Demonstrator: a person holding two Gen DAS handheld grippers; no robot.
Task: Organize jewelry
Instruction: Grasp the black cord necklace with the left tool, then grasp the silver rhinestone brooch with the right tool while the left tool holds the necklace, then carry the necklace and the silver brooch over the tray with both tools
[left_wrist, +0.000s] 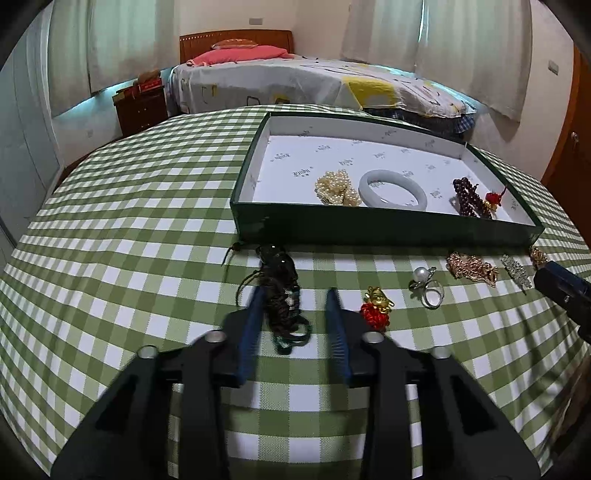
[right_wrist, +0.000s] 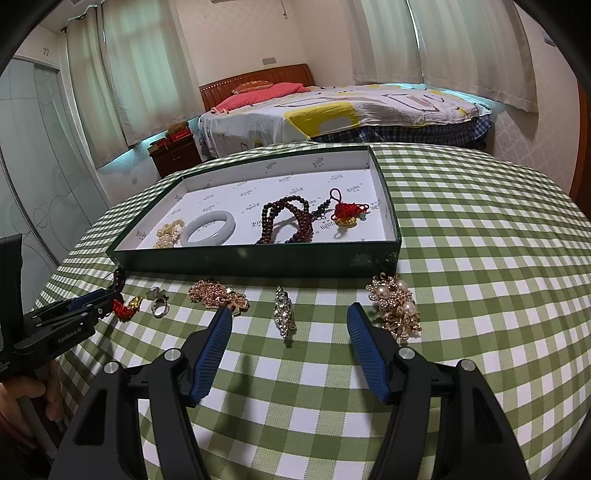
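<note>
Left tongs (left_wrist: 295, 293) pointing down at the checked tablecloth (left_wrist: 147, 221), jaws partly open, nothing gripped. Between the blue pads, a dark cord bracelet (left_wrist: 280, 306) lying loose on the cloth, close against the left pad and clear of the right one (edges blurred, so cannot tell whether that left pad actually touches it). Just right of these tongs, a red-and-gold charm (left_wrist: 376, 308); further right, a pearl ring (left_wrist: 424, 284), then a tangled gold chain (left_wrist: 471, 267).

Right tongs (right_wrist: 290, 310) spread wide, holding nothing. Level with the fingertips and between them, a sparkly brooch (right_wrist: 284, 317) flat on the cloth, untouched by either pad. Just outside the right fingertip, a gold cluster with pearls (right_wrist: 397, 306). Off to the left in the right wrist view, a hand (right_wrist: 22, 398) wrapped around the handle of the left tongs.

Ahead of both tongs, a shallow green box (left_wrist: 369, 229) with a white printed lining. Inside, nearest the front wall, a heap of small pearls (left_wrist: 338, 188) touching a pale bangle (left_wrist: 393, 188); right of those, dark red beads (left_wrist: 469, 197) with a red knot charm (left_wrist: 493, 197) beside them.

Far beyond the box, a bed (left_wrist: 295, 81) with a patterned cover.
</note>
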